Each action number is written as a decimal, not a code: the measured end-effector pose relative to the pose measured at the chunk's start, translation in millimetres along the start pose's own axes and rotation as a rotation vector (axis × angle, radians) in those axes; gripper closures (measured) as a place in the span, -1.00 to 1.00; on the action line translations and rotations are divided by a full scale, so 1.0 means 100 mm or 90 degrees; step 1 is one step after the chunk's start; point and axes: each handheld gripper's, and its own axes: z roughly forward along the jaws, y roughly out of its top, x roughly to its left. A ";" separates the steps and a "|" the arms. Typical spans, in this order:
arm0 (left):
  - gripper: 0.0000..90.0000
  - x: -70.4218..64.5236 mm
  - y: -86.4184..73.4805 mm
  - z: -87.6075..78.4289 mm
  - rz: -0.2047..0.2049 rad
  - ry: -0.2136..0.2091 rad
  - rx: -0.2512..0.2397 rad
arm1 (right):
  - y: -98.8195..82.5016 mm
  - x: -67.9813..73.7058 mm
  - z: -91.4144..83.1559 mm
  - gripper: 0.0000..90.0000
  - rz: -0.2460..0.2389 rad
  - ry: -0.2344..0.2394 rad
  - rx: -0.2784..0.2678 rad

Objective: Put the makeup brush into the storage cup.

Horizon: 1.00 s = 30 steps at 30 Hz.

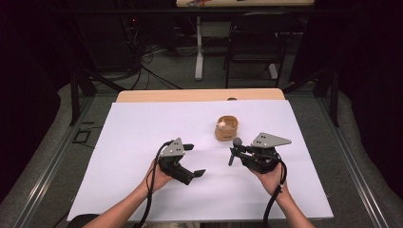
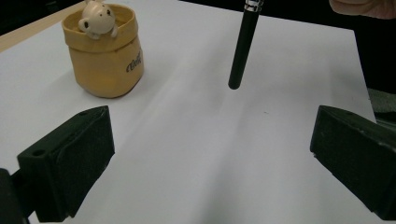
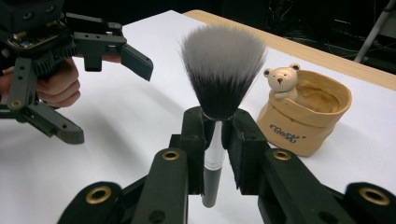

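Upright, makeup brush (image 3: 219,93) bristles up, clamped in right tool (image 3: 216,128).

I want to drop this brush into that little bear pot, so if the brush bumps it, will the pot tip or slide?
The bear pot looks squat, with a broad base, so it probably resists tipping. On the smooth white sheet it may slide instead. It looks like glazed ceramic, likely fragile; the brush in the right claw has soft bristles.
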 end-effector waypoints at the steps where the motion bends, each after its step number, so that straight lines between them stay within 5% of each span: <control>1: -1.00 0.01 0.00 -0.02 0.001 0.003 -0.001 | 0.00 0.00 0.00 0.71 -0.001 0.000 0.001; 7: -1.00 0.05 -0.04 -0.16 0.000 0.035 -0.025 | 0.00 -0.01 -0.02 0.71 -0.004 -0.004 0.000; 30: -1.00 0.09 -0.31 -0.62 0.010 0.079 -0.107 | 0.02 -0.06 -0.09 0.71 -0.007 -0.013 0.020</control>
